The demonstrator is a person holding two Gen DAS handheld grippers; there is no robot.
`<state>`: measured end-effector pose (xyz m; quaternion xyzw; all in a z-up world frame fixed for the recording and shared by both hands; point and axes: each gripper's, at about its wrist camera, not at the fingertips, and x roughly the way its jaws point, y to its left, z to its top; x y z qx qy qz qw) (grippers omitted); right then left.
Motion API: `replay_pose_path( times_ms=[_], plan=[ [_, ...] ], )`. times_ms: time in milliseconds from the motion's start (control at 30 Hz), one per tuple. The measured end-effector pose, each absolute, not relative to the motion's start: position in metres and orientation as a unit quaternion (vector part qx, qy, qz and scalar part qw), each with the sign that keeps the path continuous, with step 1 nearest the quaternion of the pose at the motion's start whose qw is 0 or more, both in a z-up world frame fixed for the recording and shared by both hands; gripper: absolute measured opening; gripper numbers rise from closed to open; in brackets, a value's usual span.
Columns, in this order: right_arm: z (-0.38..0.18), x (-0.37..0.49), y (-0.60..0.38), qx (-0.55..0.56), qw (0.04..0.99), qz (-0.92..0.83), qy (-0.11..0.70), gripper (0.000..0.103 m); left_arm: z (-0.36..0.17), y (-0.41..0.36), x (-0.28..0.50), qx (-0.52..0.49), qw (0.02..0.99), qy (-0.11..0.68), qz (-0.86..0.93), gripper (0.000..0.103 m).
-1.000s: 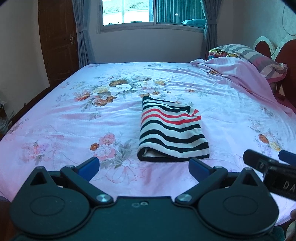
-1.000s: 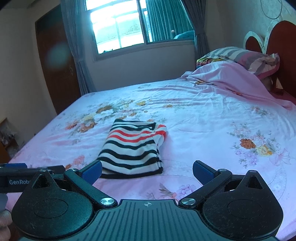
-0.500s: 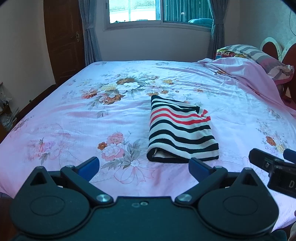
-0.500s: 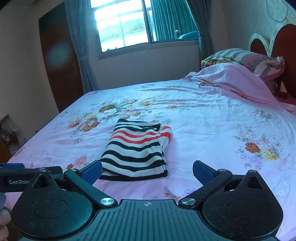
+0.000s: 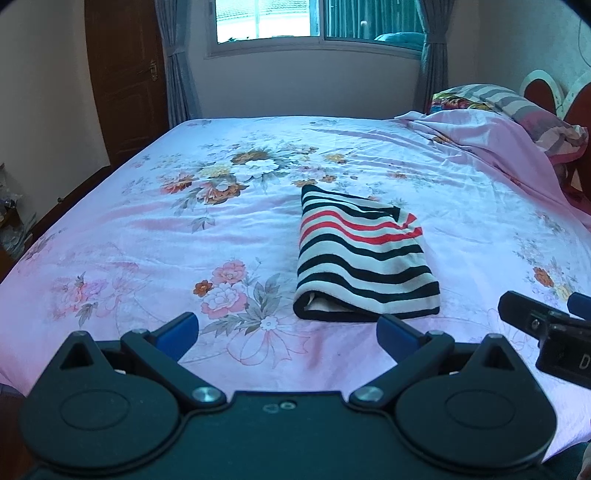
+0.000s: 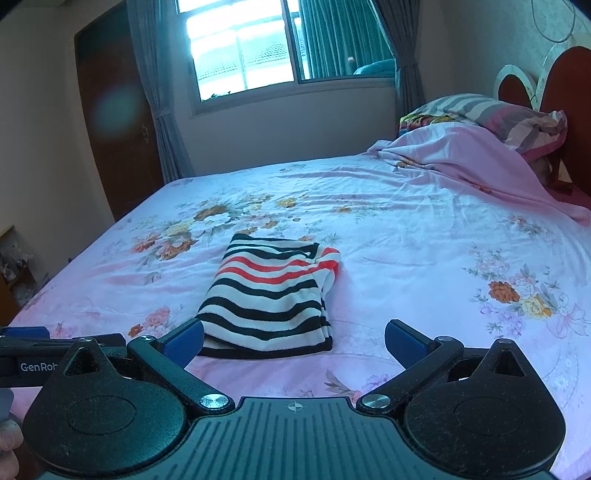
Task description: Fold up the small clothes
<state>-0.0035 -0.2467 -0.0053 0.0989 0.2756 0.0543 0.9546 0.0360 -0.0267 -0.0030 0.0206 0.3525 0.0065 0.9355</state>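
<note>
A small striped garment (image 5: 364, 258), black, white and red, lies folded into a rectangle on the pink floral bed sheet (image 5: 147, 229). It also shows in the right wrist view (image 6: 273, 295). My left gripper (image 5: 286, 328) is open and empty, just short of the garment's near edge. My right gripper (image 6: 293, 338) is open and empty, also just in front of the garment's near edge. The right gripper's body shows at the right edge of the left wrist view (image 5: 546, 328), and the left gripper's body shows at the left edge of the right wrist view (image 6: 55, 350).
A bunched pink blanket (image 6: 461, 155) and striped pillow (image 6: 491, 114) lie at the headboard (image 6: 561, 77) on the right. A window (image 5: 314, 18) with curtains is on the far wall. A dark wooden door (image 5: 125, 74) stands at the left.
Both grippers have drawn back and risen slightly, so the garment sits a little farther off. The garment has not moved. Both jaws stay open.
</note>
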Motion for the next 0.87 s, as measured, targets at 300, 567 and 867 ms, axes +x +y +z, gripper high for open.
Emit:
replay_pose_path(
  times_ms=[300,567,867],
  plan=[
    [-0.005,0.015,-0.245,0.094,0.954,0.067,0.277,0.103,-0.003,-0.025,0.054,0.012,0.931,0.364,0.013,0.102],
    [-0.007,0.034,-0.256,0.094,0.954,0.066,0.276,0.103,0.001,-0.038,0.075,0.016,0.933,0.359,0.004,0.102],
    [-0.023,0.056,-0.264,0.104,0.949,0.054,0.293,0.103,-0.006,-0.033,0.102,-0.008,0.943,0.332,0.001,0.102]
  ],
)
